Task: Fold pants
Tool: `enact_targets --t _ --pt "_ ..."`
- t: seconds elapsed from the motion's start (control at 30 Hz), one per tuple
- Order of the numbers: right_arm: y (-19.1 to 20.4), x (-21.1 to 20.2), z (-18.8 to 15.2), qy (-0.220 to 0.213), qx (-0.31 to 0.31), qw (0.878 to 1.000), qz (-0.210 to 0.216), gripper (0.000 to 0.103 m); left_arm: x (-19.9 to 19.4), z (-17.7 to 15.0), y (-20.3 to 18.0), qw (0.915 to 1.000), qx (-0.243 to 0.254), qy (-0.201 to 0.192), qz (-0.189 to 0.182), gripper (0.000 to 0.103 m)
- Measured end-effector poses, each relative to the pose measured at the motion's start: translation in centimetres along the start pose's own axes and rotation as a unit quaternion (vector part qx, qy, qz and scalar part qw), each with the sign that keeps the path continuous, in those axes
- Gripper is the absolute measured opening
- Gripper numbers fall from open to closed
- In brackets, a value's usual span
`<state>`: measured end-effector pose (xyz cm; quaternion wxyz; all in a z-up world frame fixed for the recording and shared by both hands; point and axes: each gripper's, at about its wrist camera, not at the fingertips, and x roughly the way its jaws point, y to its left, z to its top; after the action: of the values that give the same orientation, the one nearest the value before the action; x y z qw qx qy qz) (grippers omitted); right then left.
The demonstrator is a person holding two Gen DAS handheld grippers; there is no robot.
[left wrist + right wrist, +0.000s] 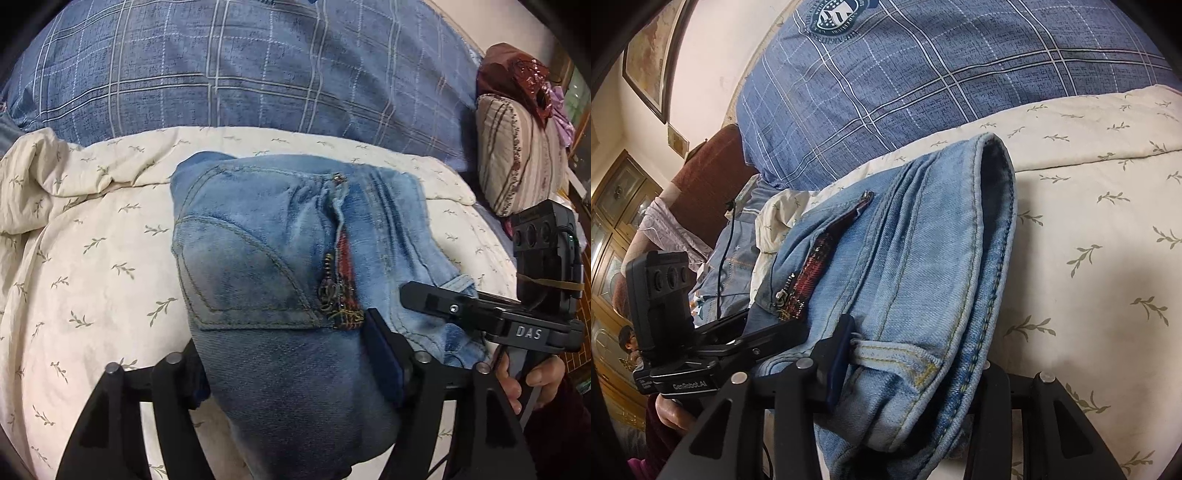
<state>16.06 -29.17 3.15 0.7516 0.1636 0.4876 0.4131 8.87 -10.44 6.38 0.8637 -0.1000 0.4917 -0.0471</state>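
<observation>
Left wrist view: folded jeans (280, 258) lie in a compact bundle on the cream leaf-print quilt (92, 258), back pocket facing up, a plaid strip with a metal chain charm (338, 291) running down the middle of the bundle. The left gripper (295, 373) straddles the near end of the jeans; denim fills the gap between its fingers, but the jaws stand wide and the left pad is hidden behind cloth, so a grip is hard to confirm; it looks loose. The right gripper (436, 299) lies on the right edge of the jeans, a hand (532, 380) on its handle. A blue checked duvet (240, 66) is bunched behind the quilt, and a striped pillow (517, 158) sits to the quilt's right.

Right wrist view: the jeans (916, 258) stretch away from the camera over the quilt (1089, 221), waistband and belt loop nearest. The right gripper (908, 354) has denim between its fingers; the left pad (838, 358) sits against the waistband and the right one is covered by fabric, so the jaws appear closed on the jeans. The left gripper (768, 332) shows at the left of the jeans. A framed picture (653, 51) hangs on the wall beyond the quilt.
</observation>
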Motion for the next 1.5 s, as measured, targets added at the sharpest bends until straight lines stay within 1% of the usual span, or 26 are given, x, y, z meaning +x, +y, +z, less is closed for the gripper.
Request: enact_targets --t 0.07,0.1,0.2,0.47,0.63,0.8,0.9,1.03,1.17,1.37,1.5 --pt "-0.2 0.2 -0.1 0.003 0.006 1.0 0.001 0.049 0.1 -0.1 0.1 1.0 -0.004 0.002 0.008 0.083" --pt "-0.2 0.2 -0.1 0.003 0.006 1.0 0.001 0.049 0.1 -0.1 0.1 1.0 -0.005 0.001 0.009 0.083" --pt "-0.3 0.2 -0.2 0.003 0.007 1.0 -0.003 0.055 0.2 -0.1 0.1 0.9999 -0.002 0.0 0.015 0.085" --pt "-0.2 0.0 -0.4 0.004 0.011 1.0 -0.01 0.058 0.1 -0.2 -0.2 0.9995 -0.002 -0.003 0.03 0.09" --pt "0.3 -0.6 -0.7 0.003 0.013 1.0 -0.019 0.059 -0.4 -0.4 -0.5 0.999 -0.004 -0.008 0.044 0.09" --pt "1.3 -2.0 -1.0 -0.011 -0.006 0.999 -0.036 0.059 -1.1 -0.5 -0.8 0.9982 -0.002 -0.013 0.058 0.09" --pt "1.7 -2.8 -1.2 -0.019 -0.009 0.999 -0.043 0.059 -1.7 -0.7 -1.2 0.9972 0.005 -0.02 0.072 0.09" --pt "2.2 -4.2 -1.7 -0.034 -0.013 0.998 -0.053 0.059 -3.0 -0.8 -2.3 0.9919 0.039 -0.041 0.114 0.09" --pt "2.8 -5.5 -2.1 -0.048 -0.016 0.997 -0.065 0.059 -4.5 -1.1 -3.1 0.9868 0.056 -0.061 0.139 0.09" --pt "3.8 -7.2 -2.7 -0.059 -0.028 0.994 -0.088 0.059 -6.9 -1.1 -3.7 0.9795 0.07 -0.095 0.163 0.09" --pt "5.3 -8.2 -2.9 -0.07 -0.049 0.991 -0.102 0.059 -7.9 -1.0 -3.7 0.977 0.07 -0.105 0.172 0.09"
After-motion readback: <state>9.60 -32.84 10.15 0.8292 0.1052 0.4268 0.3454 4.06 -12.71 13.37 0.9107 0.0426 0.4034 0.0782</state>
